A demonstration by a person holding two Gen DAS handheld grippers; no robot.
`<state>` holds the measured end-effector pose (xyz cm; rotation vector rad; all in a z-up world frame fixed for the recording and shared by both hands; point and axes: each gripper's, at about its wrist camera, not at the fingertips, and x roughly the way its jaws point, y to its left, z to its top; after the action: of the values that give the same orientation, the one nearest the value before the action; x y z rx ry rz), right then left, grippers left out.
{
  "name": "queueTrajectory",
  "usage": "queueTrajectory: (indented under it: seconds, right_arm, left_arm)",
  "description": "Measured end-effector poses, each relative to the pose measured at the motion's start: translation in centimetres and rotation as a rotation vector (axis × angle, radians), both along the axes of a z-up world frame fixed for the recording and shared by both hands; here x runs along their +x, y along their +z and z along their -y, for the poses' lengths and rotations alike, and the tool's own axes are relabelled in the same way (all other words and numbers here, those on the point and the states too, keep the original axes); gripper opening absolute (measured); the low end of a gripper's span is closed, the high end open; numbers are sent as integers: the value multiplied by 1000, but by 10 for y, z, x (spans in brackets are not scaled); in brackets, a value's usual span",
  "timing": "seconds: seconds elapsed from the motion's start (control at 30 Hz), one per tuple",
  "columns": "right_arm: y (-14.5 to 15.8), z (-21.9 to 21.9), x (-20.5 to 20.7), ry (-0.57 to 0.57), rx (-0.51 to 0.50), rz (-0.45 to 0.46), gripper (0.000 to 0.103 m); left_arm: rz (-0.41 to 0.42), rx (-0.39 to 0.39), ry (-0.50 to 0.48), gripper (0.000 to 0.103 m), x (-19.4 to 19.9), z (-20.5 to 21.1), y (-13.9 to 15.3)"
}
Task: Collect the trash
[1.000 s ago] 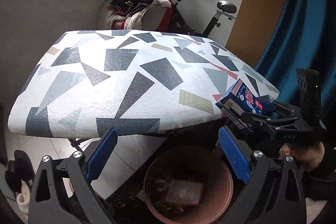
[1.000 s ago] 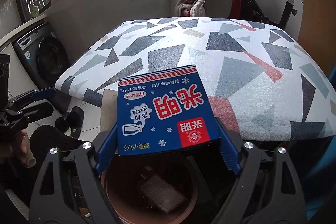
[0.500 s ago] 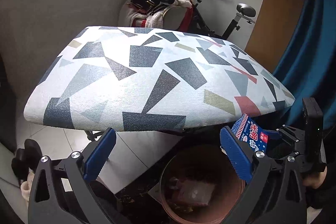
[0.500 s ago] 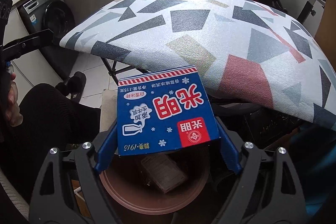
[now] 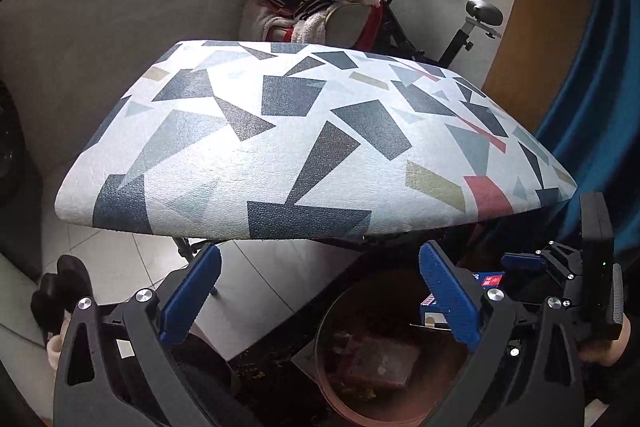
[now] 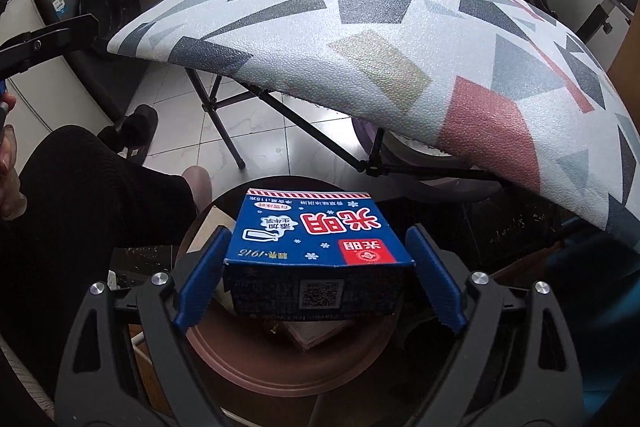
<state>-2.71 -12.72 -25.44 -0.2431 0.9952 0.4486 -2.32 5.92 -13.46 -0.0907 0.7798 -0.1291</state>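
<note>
The blue carton (image 6: 316, 251) is seen directly above the brown bin (image 6: 288, 359), its printed face up and its barcode end toward the camera. It is flanked by the blue pads of the right hand-held gripper (image 6: 318, 281), which sit against or just beside its two sides; a firm clamp cannot be told from this view. Inside the bin, under the carton, other scraps are glimpsed. The bin is found on the floor, just below the near edge of the patterned bench (image 6: 400, 39). The left hand-held gripper (image 5: 320, 299) is held wide open and empty to the left of the bin (image 5: 360, 395), with the bench (image 5: 280, 147) beyond it
</note>
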Motion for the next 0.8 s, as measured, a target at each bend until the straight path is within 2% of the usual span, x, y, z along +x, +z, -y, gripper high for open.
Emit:
queueTrajectory:
  seconds: [0.2,0.33,0.73,0.8]
  right_arm:
    - [3,8,6,-49,11,3,96]
    - [18,17,15,-98,25,38,96]
    - [125,51,41,-201,45,274,97]
    - [144,56,42,-213,55,312,97]
  left_arm:
    - [1,2,15,97,1,0,2]
    - [25,30,21,97,6,1,12]
    - [146,30,38,97,29,-1,78]
    - [166,70,60,97,31,3,90]
